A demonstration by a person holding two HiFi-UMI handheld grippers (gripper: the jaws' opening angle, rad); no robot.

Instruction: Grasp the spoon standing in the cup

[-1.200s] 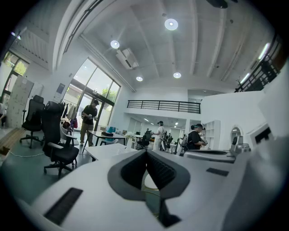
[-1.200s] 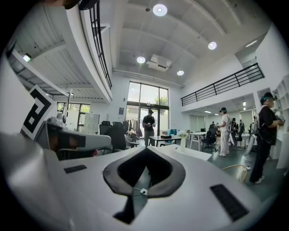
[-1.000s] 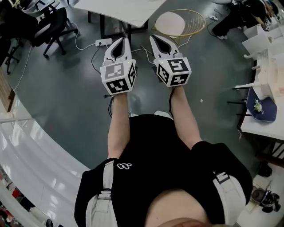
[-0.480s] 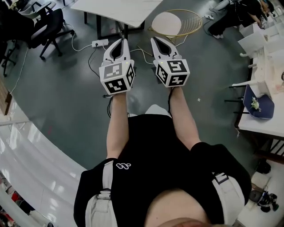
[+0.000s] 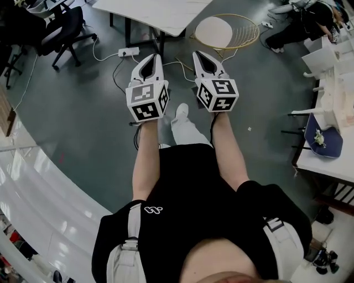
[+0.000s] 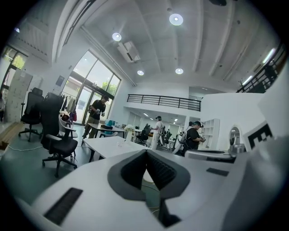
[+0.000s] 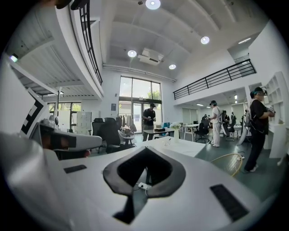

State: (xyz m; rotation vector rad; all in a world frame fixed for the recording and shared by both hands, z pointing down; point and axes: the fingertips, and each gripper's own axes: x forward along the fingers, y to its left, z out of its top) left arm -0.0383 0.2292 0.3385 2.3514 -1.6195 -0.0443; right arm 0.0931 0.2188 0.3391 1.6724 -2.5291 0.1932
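The person is holding both tools out over bare grey floor (image 5: 83, 121), which is giving plenty of free room on the near side of the white table (image 5: 160, 14). The left gripper (image 5: 157, 56) is pointing at the table's near edge, its claw pressed together on nothing. The right gripper (image 5: 197, 54) is hovering just beside it, claw likewise pressed together and empty.

A power strip (image 5: 128, 52) with trailing cables is lying on the floor in front of the table. A gold wire basket (image 5: 243, 38) is sitting just right of the table, and an office chair (image 5: 66, 27) is standing to the table's left. A second desk (image 5: 332, 155) is crowding the edge well to the table's right.

No view is showing the spoon or the cup.
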